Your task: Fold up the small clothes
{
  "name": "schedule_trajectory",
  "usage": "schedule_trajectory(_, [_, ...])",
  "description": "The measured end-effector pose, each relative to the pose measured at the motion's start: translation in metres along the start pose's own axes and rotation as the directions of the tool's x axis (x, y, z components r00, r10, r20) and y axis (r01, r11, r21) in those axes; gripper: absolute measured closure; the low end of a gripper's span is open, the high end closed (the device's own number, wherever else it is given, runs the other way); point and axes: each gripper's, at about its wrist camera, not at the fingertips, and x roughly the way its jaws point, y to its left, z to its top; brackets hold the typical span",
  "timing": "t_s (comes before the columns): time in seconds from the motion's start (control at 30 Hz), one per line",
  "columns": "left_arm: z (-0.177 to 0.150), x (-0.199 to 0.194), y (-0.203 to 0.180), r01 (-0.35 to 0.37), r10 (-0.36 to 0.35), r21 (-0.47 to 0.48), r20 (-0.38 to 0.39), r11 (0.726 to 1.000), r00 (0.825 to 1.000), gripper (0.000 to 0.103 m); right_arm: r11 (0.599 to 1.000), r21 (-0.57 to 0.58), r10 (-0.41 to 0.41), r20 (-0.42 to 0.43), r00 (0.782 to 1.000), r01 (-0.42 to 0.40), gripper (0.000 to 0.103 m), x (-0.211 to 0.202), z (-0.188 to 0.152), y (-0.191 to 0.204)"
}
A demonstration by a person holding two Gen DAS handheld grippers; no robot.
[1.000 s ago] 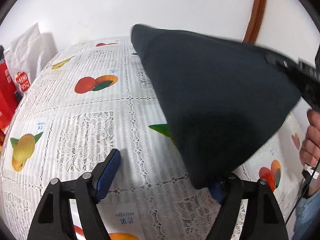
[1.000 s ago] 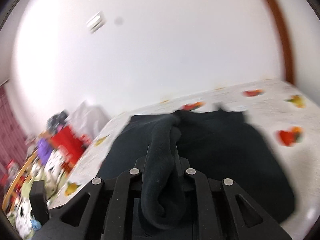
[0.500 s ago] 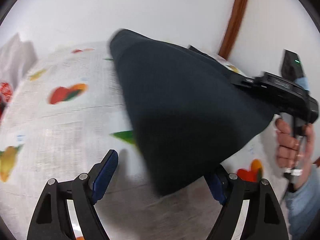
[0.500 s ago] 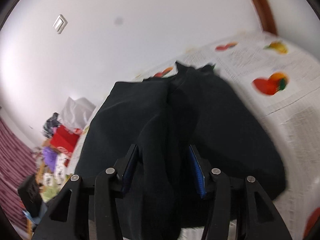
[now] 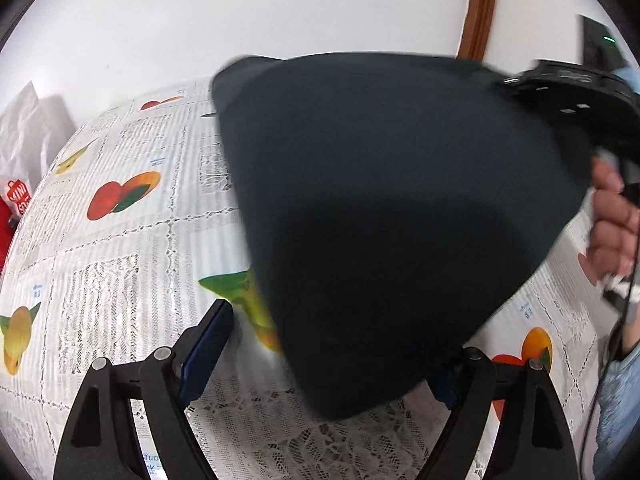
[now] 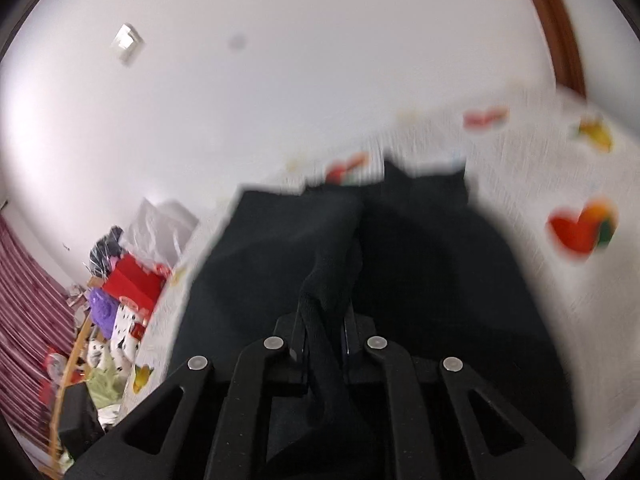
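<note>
Since half a second ago, our right hand-held gripper [image 6: 322,336] has gone from jaws apart around the dark garment [image 6: 400,280] to jaws pressed together on a bunched fold of it, low in the centre of the right wrist view. That garment spreads behind the pinch over the bench [image 6: 560,168], whose white lace cloth carries fruit prints. From the left wrist view, the dark cloth [image 5: 392,216] hangs lifted across the middle and right of the frame, its lower corner dipping between the fingers of our left hand-held gripper [image 5: 328,352], which stand wide apart and grip nothing. At right, our right hand [image 5: 614,224] holds the other tool's handle.
</note>
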Motion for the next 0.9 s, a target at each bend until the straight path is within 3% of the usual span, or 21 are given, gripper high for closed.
schedule_trajectory(0.13, [0.001,0.002,-0.001,-0.001,0.001,-0.007,0.001,1.0,1.0,0.017,0.992,-0.047,-0.11,0.082,0.991,0.114,0.093,-0.032,0.004,-0.019])
schedule_trajectory(0.2, [0.002,0.003,-0.002,-0.004,0.004,-0.005,0.001,1.0,1.0,0.017,0.988,-0.042,-0.15,0.03,0.988,0.152,0.093,-0.025,-0.005,-0.04])
schedule_trajectory(0.33, [-0.002,0.0,-0.003,-0.003,0.003,-0.005,0.002,1.0,1.0,0.017,0.988,0.005,-0.157,-0.051,0.986,0.157,0.09,-0.008,-0.018,-0.062])
schedule_trajectory(0.4, [-0.002,-0.001,-0.001,0.0,0.0,-0.007,0.002,1.0,1.0,0.017,0.98,0.008,-0.196,-0.06,0.979,0.197,0.077,-0.009,-0.02,-0.065])
schedule_trajectory(0.6, [-0.015,-0.016,0.008,0.029,-0.029,-0.016,0.015,0.999,0.999,0.018,0.949,-0.097,-0.307,-0.055,0.95,0.301,0.07,-0.041,-0.037,-0.06])
schedule_trajectory(0.73, [-0.023,-0.033,0.008,0.058,-0.058,-0.004,0.032,0.998,0.998,0.027,0.947,-0.108,-0.308,-0.028,0.951,0.304,0.07,-0.07,-0.049,-0.058])
schedule_trajectory(0.9, [-0.025,-0.055,-0.003,0.047,-0.052,0.055,0.089,0.997,0.995,0.028,0.949,-0.127,-0.294,-0.018,0.956,0.289,0.07,-0.089,-0.061,-0.051])
